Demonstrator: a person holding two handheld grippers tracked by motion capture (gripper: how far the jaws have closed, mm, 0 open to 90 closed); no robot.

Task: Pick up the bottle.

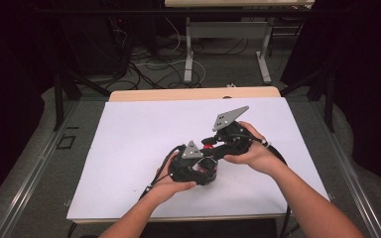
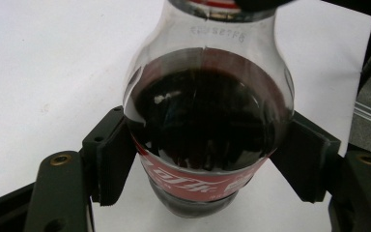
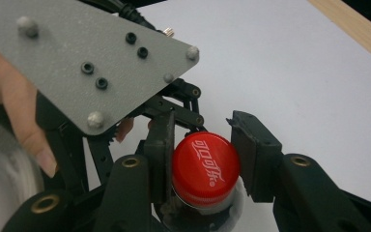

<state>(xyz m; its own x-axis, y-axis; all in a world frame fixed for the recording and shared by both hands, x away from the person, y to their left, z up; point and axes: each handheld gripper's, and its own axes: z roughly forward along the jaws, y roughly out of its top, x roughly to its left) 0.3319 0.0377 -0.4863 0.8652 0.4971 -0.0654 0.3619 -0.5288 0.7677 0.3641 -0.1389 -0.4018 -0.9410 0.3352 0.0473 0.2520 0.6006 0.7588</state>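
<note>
A clear cola bottle (image 2: 207, 121) with dark drink and a red label stands on the white sheet (image 1: 129, 148). My left gripper (image 2: 207, 162) is shut on its body, one pad (image 2: 113, 159) on each side below the shoulder. The red cap (image 3: 206, 166) sits on the bottle's neck, and my right gripper (image 3: 207, 157) is shut on it from above, pads (image 3: 253, 159) pressed against its rim. In the high view both hands meet at the table's middle: left gripper (image 1: 203, 167) low, right gripper (image 1: 214, 143) over the cap (image 1: 207, 146).
The left gripper's grey three-cornered plate (image 3: 92, 63) and a hand (image 3: 24, 116) crowd the right gripper view's left side. The sheet lies on a wooden table (image 1: 193, 93). Beyond it are cables (image 1: 144, 69) and desk legs (image 1: 188, 54) on the floor.
</note>
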